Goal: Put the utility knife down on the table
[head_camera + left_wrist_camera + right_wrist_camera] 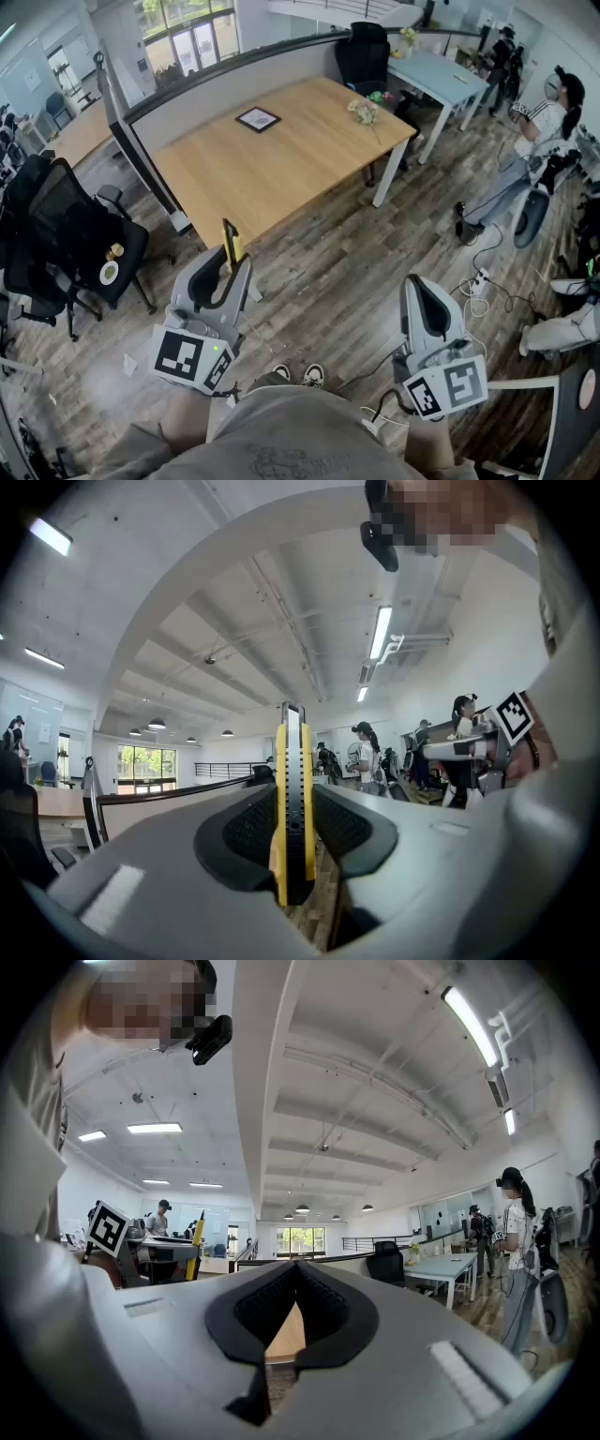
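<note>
Yellow plastic with a black spine runs up between the pads of the left gripper (294, 822): its jaws are closed partway onto the utility knife (291, 761), gripping the flat sides of the body low down, so most of the handle stands clear above them. The right gripper (292, 1274) has its jaw tips pressed together with nothing between them (only a sliver of tabletop shows through the gap below the tips), and it hangs well to the right.

From the head view, the knife stands nearly upright over the wood-plank floor (328, 281), at or just short of the near corner of the light wooden table (281, 159). Letting go here would probably send it to the floor close to the person's shoes (298, 375), since the gripper does not look to be over the board yet.

The hold is low on a long, smooth body, so a quick swing could pivot or slide the knife in the pads. Set down on its end, it would likely topple and skid; it wants laying flat. A small picture frame (258, 118) and flowers (363, 112) lie far across the table, well away from any landing spot.
</note>
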### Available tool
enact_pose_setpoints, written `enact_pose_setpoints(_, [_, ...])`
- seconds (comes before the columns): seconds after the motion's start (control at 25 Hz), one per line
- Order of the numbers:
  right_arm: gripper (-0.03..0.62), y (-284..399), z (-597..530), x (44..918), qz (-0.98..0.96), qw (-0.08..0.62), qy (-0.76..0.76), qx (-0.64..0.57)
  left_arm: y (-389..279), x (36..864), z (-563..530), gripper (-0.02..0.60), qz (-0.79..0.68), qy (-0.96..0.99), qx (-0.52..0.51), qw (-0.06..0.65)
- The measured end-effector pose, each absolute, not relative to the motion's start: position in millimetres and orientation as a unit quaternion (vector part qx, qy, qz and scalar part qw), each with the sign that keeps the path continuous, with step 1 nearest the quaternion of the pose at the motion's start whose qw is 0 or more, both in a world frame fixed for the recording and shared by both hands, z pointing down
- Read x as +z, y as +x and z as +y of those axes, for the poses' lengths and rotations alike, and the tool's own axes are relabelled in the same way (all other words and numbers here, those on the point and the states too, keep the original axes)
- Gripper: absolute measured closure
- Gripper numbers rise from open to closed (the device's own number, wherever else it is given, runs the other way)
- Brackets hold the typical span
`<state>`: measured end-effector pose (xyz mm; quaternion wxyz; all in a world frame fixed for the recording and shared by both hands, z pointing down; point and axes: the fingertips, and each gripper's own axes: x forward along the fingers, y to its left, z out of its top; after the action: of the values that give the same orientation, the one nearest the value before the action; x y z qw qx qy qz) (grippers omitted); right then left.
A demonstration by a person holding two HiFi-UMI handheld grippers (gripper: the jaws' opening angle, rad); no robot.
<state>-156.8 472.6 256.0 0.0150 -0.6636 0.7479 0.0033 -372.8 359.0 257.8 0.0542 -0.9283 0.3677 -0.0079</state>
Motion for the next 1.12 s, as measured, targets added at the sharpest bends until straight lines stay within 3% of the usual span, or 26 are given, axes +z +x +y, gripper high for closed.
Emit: enact_pose_setpoints(1.12, [0.585,-121.8,434.5,281.4,0.754,-0.003,-0.657,-0.006,-322.6,271.9,331.1,0.471,0.343,-0.938,-0.024,0.055])
